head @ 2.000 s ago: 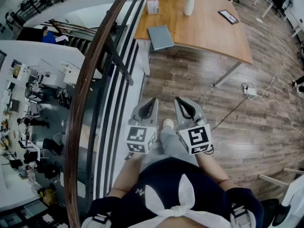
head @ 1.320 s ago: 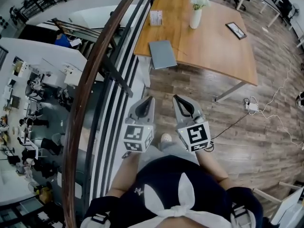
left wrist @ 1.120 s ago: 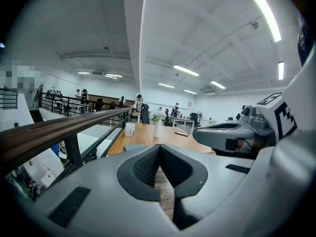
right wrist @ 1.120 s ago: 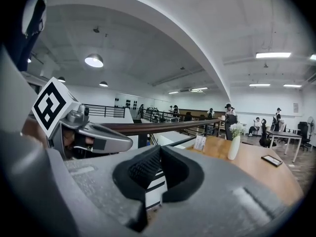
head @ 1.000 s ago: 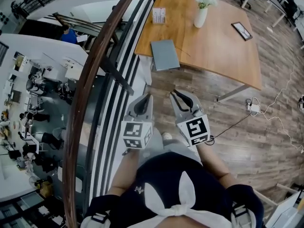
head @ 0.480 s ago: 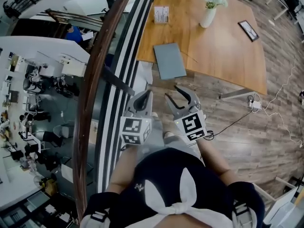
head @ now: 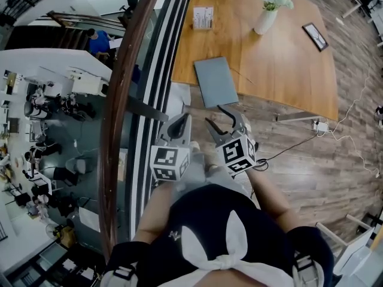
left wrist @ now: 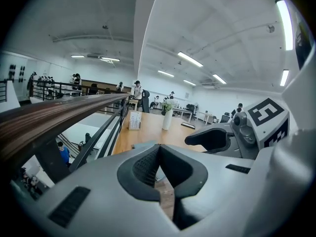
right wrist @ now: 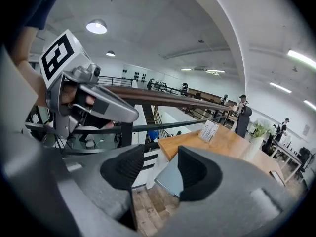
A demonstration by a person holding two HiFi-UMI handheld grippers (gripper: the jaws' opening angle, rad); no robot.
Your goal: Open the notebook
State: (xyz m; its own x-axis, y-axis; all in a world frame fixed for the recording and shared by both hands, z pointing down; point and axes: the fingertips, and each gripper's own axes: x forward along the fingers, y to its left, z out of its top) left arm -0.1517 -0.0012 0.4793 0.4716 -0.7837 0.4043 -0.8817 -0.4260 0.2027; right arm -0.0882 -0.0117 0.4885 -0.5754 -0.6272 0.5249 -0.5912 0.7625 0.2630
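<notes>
Notebook (head: 215, 81) closed, flat on worktop (head: 281, 58), at near edge, railing (head: 128, 100) side. Vase (head: 266, 18), card stand (head: 203, 17), dark frame (head: 315, 36) farther back, well apart from it. Right gripper (head: 218, 116) over floor (head: 299, 154), just short of notebook. Its fingers (right wrist: 197, 174) opening, nothing between. Left gripper (head: 181, 124) beside it, next to railing. Its fingers (left wrist: 145, 167) pressed together, empty.
</notes>
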